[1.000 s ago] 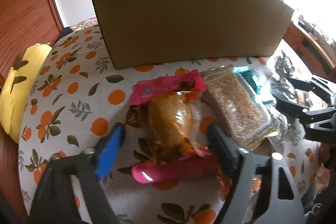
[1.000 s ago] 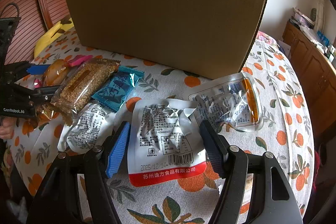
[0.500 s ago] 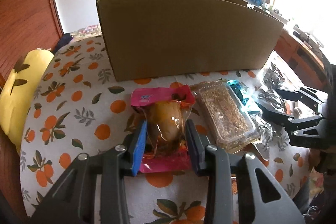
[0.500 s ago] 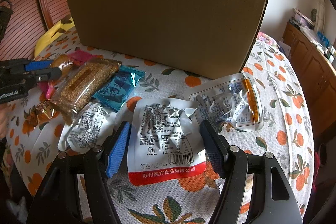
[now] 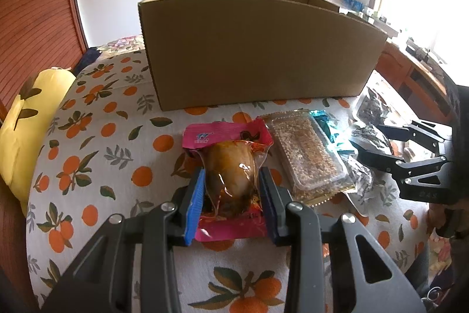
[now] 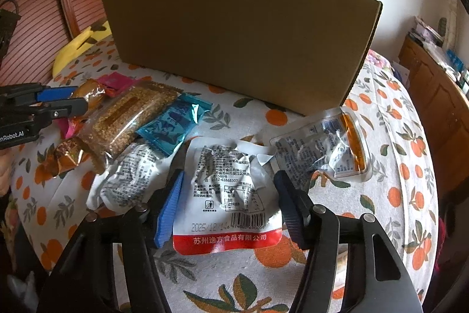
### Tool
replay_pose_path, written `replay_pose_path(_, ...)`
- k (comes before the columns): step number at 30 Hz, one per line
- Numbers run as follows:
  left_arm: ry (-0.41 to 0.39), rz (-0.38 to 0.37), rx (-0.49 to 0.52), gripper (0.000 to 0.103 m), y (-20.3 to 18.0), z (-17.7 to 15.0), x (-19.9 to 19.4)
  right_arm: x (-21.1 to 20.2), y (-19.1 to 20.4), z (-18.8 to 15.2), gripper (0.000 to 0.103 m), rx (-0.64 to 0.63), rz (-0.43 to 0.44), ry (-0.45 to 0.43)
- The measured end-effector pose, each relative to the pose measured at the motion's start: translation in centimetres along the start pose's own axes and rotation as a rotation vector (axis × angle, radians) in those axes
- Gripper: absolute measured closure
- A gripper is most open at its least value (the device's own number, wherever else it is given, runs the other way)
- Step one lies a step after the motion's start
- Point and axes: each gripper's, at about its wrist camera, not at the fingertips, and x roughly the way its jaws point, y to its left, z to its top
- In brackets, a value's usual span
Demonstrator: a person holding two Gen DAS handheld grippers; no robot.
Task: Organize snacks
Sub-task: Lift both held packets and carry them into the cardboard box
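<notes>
The pink snack pack (image 5: 231, 163) sits clamped between the fingers of your left gripper (image 5: 231, 189), in front of the cardboard box (image 5: 258, 49), with the clear sesame bar pack (image 5: 307, 154) just to its right. From your right wrist, the right gripper (image 6: 228, 195) stands wide apart around the white-and-red pouch (image 6: 228, 195), gripping nothing, in front of that same box (image 6: 240, 40).
</notes>
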Motion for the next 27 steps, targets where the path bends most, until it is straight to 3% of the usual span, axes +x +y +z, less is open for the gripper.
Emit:
replay_pose_path(11,-0.073,-0.022,0.006,0.069,-0.3,0.3,-2.7,-3.4,-0.3,0.6,0.04,0.013,0.012,-0.064)
replay_pose_path(27,-0.196,-0.057,0.064,0.069,-2.2,4.2,-6.9,-7.5,-0.2,3.4,0.04,-0.034,0.013,-0.151)
